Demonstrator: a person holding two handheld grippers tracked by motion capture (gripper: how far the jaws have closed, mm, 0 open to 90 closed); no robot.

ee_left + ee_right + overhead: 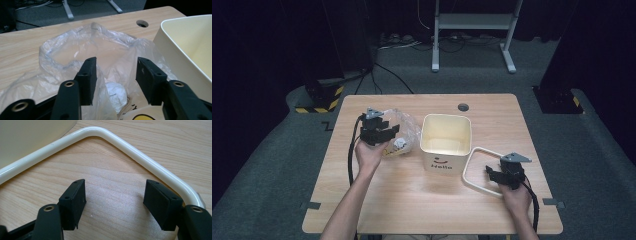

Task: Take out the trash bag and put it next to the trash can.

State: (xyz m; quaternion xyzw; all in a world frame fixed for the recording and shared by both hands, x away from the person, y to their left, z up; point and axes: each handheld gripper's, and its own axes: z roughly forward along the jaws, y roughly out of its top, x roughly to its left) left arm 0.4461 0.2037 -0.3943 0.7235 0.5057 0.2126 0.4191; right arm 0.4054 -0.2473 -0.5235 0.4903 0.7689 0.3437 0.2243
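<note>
Bin (445,145) reads "Hello"; left gripper (384,131) gapes over bag (404,131) left of it, right gripper (496,173) parted inside ring (477,172) right.

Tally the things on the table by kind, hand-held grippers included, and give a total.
Hand-held gripper: 2, left and right
Clear plastic bag: 1
Crumpled white wad inside the bag: 1
Cream bin marked Hello: 1
Cream ring frame lying flat beside the bin: 1
Total: 6
</note>
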